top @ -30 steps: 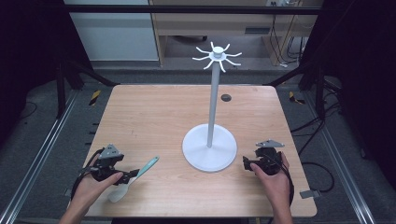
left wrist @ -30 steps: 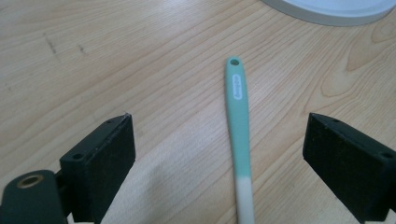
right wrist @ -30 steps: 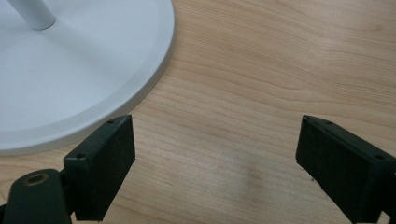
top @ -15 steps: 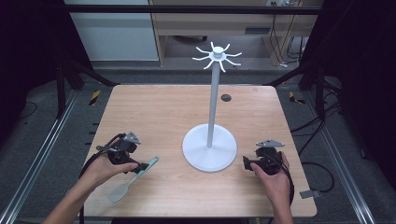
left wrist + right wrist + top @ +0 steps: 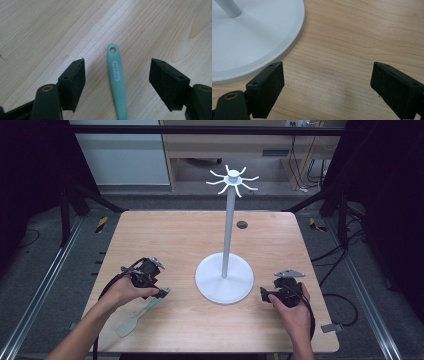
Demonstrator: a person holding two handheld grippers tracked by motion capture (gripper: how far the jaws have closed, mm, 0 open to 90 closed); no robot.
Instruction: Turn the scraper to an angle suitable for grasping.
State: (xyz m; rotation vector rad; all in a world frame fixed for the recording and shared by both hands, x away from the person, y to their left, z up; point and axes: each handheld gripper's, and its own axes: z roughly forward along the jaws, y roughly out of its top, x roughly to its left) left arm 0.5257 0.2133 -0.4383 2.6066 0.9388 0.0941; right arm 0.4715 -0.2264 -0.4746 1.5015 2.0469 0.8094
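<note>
Your left gripper (image 5: 117,75) hangs over the handle end of the teal spatula (image 5: 142,312), which lies flat on the counter (image 5: 170,235) left of the white stand (image 5: 225,277). Its jaws have just been closing and straddle the handle without touching it. Your right gripper (image 5: 327,82) rests just beside the stand's base, jaws wide and empty.

Table (image 5: 200,240): we see pale wood, visible grain, matt.
Spatula (image 5: 117,82): mint-green, smooth; we read it as plastic or silicone, faint sheen.
Stand (image 5: 223,280): white, smooth, satin finish.
Left gripper (image 5: 117,75) pads (image 5: 79,80): black, rough foam-like face; body matt black plastic.
</note>
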